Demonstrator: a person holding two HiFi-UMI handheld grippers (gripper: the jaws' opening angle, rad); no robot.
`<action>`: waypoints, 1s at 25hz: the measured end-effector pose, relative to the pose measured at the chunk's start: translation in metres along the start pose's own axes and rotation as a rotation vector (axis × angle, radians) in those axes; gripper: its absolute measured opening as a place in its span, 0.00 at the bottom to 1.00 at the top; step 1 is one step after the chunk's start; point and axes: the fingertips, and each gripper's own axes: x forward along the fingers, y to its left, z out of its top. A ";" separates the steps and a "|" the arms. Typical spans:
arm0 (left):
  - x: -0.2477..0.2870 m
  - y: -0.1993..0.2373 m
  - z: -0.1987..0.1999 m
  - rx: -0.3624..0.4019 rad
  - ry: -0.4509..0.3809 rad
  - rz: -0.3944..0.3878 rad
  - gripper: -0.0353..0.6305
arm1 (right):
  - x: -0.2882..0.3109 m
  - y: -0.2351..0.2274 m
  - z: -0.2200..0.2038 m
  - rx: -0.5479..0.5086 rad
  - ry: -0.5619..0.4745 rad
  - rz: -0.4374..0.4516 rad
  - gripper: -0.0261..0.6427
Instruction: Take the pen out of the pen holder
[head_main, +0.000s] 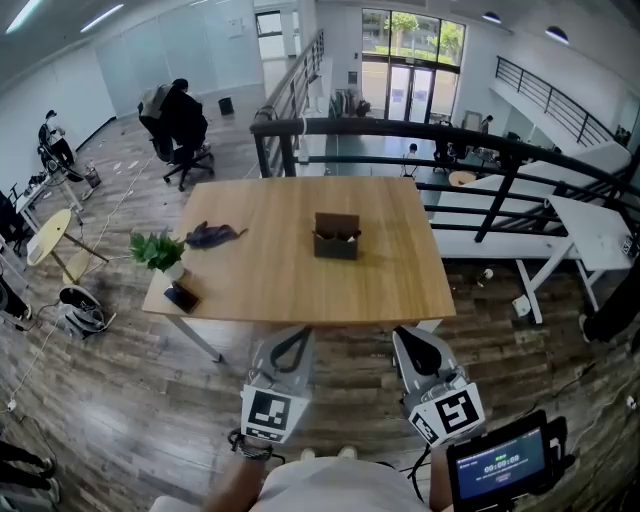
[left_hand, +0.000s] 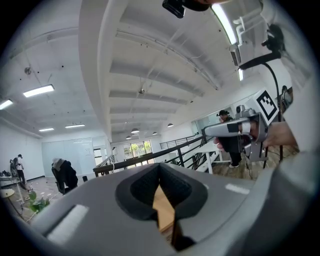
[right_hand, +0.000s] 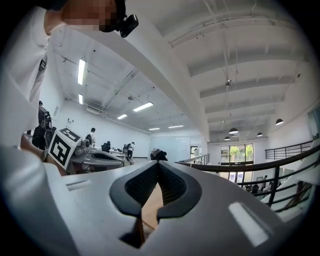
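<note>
The left tool (head_main: 291, 347) and right tool (head_main: 413, 345), both pressed together and empty, hover before the bench (head_main: 270, 285), where the pen (head_main: 340, 236) in the centred pen holder (head_main: 335, 250), likely light, stiff and slick, suits an upper-end pinch.

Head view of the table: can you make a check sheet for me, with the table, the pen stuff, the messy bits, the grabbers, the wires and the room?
Surface: light wooden table.
Job's things: brown pen holder upright near mid-table; its contents look dark, and no pen can be made out.
Clutter: potted plant, dark crumpled thing and small black device, all on the left side.
Grippers: left hand-held gripper and right hand-held gripper, both shut, empty, short of the table.
Cables: black cable beside the right hand-held gripper.
Surroundings: black railing, white desks, person by an office chair.
</note>
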 end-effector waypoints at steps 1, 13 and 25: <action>-0.001 0.000 0.000 -0.002 0.001 0.000 0.05 | 0.000 0.001 -0.001 -0.008 0.003 -0.001 0.04; 0.003 -0.019 0.001 0.003 0.020 0.025 0.05 | -0.014 -0.012 -0.006 0.020 -0.001 0.019 0.04; 0.016 -0.028 -0.004 0.003 0.047 0.035 0.05 | -0.016 -0.033 -0.017 0.032 0.029 0.031 0.04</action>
